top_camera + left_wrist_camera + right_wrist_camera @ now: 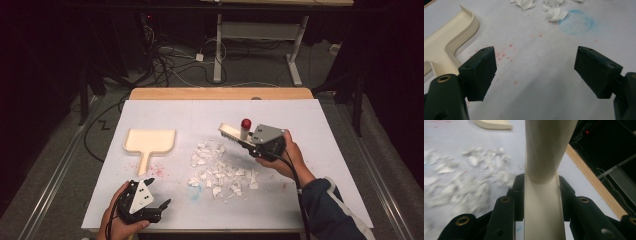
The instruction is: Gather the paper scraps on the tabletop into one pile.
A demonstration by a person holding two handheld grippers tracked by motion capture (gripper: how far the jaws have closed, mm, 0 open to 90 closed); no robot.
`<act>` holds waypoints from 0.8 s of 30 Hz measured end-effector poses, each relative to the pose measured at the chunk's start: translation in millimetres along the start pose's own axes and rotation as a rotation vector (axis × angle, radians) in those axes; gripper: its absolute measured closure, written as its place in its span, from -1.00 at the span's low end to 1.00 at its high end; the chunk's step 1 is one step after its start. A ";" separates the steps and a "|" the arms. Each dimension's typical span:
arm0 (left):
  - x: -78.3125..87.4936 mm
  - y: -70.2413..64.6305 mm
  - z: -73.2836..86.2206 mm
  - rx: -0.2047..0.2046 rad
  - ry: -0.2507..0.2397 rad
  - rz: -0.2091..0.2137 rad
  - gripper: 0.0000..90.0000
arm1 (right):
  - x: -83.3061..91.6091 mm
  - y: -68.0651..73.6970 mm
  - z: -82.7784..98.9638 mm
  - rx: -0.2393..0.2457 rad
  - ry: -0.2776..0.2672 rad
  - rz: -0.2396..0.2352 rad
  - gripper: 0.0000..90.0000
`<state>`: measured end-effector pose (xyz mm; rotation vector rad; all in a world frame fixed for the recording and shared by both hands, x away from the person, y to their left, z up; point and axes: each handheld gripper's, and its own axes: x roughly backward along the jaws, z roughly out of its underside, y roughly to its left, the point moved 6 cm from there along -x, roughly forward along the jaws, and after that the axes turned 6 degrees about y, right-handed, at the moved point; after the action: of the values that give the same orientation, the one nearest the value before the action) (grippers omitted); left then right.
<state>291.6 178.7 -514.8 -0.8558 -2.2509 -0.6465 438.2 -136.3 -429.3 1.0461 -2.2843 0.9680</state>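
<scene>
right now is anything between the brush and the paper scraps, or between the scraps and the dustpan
Nothing visible. The brush in the right tongs hangs just beyond the paper scraps, and bare table lies between the scraps and the dustpan.

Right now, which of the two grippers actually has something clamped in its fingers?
The right gripper: it is shut on the cream brush. The left gripper is open over bare table.

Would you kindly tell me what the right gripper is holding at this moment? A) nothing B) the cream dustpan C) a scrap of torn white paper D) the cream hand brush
D: in the high view the right gripper is shut on the cream hand brush, above the torn white paper scraps, while the cream dustpan lies apart on the table.
</scene>
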 end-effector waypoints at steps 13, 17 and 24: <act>4.1 4.1 2.0 0.025 -0.030 0.020 -0.62 | -98.7 -6.5 -48.6 0.072 0.074 0.043 0.52; 5.1 4.4 3.9 0.025 -0.028 0.019 -0.62 | -115.3 12.3 -51.7 0.088 0.079 -0.025 0.52; 5.0 4.5 4.0 0.032 -0.025 0.022 -0.61 | -108.3 55.8 -49.2 0.187 0.044 -0.177 0.51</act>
<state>290.3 186.2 -512.9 -0.8763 -2.2651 -0.5918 466.1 -22.5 -488.6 1.2665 -2.0565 1.1340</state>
